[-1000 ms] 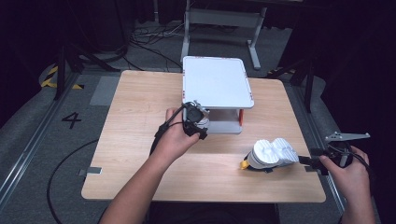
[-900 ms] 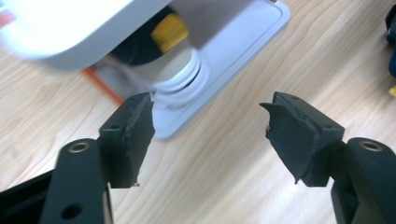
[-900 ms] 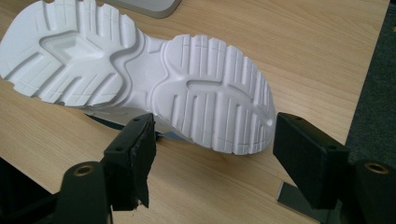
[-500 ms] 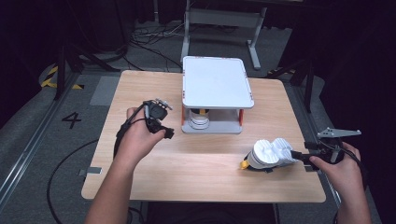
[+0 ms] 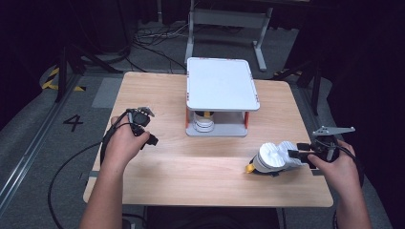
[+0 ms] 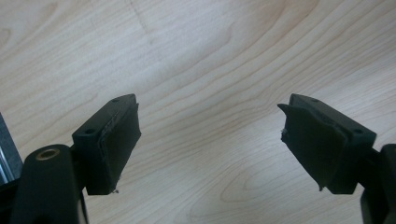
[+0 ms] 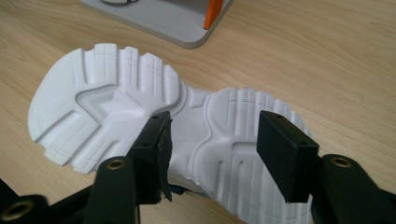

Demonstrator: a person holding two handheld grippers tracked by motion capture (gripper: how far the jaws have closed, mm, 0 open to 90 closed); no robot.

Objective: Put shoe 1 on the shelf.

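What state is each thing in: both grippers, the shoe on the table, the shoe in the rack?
Left gripper: open, nothing between the jaws, over bare table.
Right gripper: jaws have just been closing around the heel of the white shoe; contact unclear.
White shoe: on its side, sole toward the right gripper.
Second shoe: on the lower shelf of the rack.

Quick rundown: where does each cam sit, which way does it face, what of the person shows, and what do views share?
High view: above the person's side, looking forward and down on the table; both forearms, left gripper, right gripper.
Left gripper view: on the left gripper, facing bare tabletop; jaws apart, just opening.
Right gripper view: on the right gripper, facing the shoe sole; jaws either side, just closing.
Shared: shoe and white rack in the high and right gripper views.
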